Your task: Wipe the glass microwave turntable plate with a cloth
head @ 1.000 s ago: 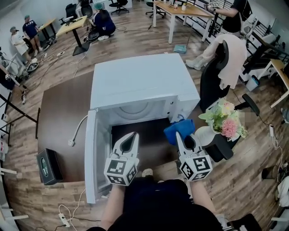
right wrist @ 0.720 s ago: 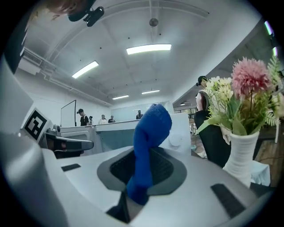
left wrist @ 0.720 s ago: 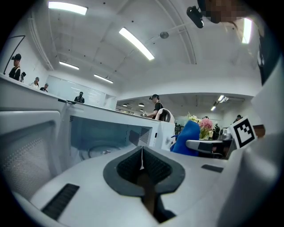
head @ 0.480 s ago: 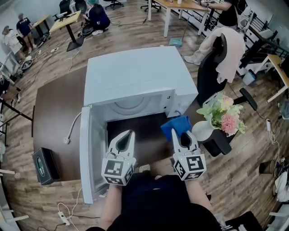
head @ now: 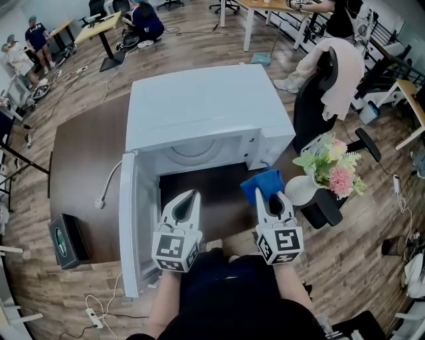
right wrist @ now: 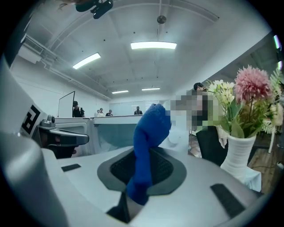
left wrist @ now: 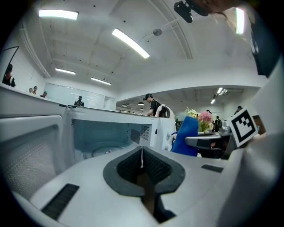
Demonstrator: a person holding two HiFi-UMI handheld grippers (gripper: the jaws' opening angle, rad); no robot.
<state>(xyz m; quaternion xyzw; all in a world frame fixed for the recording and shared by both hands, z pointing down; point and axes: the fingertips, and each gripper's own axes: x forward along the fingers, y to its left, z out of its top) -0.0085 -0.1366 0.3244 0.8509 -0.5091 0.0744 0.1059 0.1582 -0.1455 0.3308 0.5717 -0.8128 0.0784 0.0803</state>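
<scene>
Wood-plank floor (head: 199, 33) spreads all round the dark brown table (head: 86, 159), which lies beneath and to the left of the left gripper (head: 191, 196). Beyond the right gripper (head: 267, 196), off to its right, stands a black office chair (head: 311, 113) draped with a pale garment. Far ahead of both are light wooden desks (head: 265, 8) on white legs — overhead, long strip lights (left wrist: 131, 43) cross a white ceiling.

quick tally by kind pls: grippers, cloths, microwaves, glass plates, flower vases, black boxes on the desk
grippers: 2, left gripper and right gripper
blue cloth: 1
microwave: 1
glass turntable plate: 1
vase of flowers: 1
black box: 1
total: 7
</scene>
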